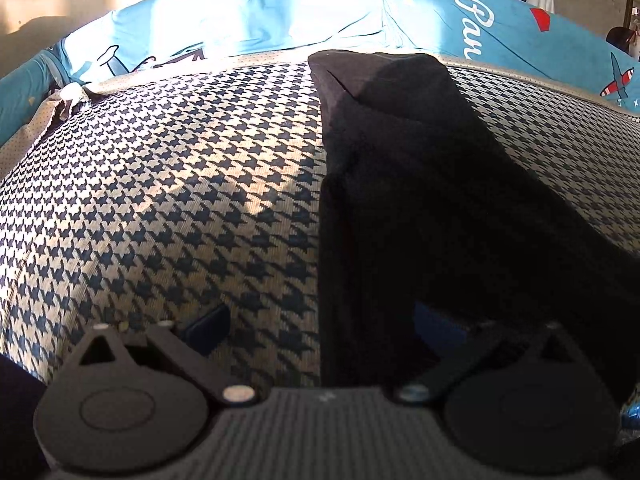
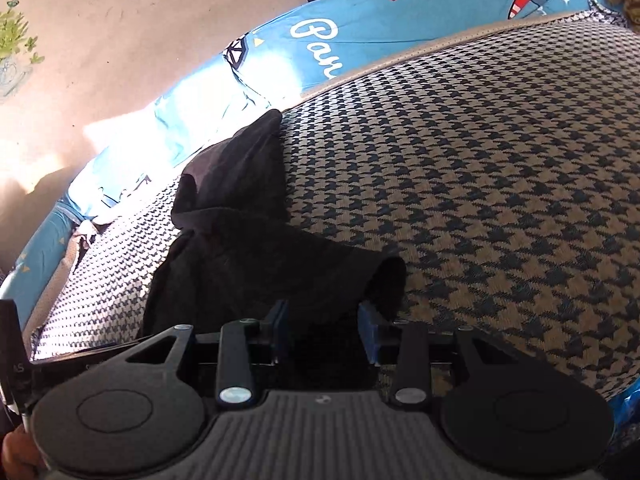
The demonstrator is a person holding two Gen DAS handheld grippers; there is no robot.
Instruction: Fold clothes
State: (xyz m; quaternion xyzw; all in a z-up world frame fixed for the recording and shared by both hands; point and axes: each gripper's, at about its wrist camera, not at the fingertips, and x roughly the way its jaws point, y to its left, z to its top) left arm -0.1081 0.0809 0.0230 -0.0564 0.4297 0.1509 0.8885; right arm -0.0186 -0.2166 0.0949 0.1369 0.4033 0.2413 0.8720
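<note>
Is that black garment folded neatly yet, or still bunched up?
Still bunched: the black garment lies in uneven, rumpled layers on the checked cover, not squared off.

A houndstooth-patterned cover (image 1: 160, 184) is spreading across most of both frames as the supporting surface. A black garment (image 1: 420, 184) is lying on it, right of centre in the left view, left of centre in the right view. A blue printed sheet (image 2: 360, 36) is running along the cover's upper edge.

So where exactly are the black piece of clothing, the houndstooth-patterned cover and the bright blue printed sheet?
Black garment (image 2: 240, 256): right wrist view, on its crumpled middle.
Houndstooth-patterned cover (image 1: 160, 200): left wrist view, on a bare sunlit stretch left of the garment.
Bright blue printed sheet (image 2: 360, 32): right wrist view, beside its white lettering.
</note>
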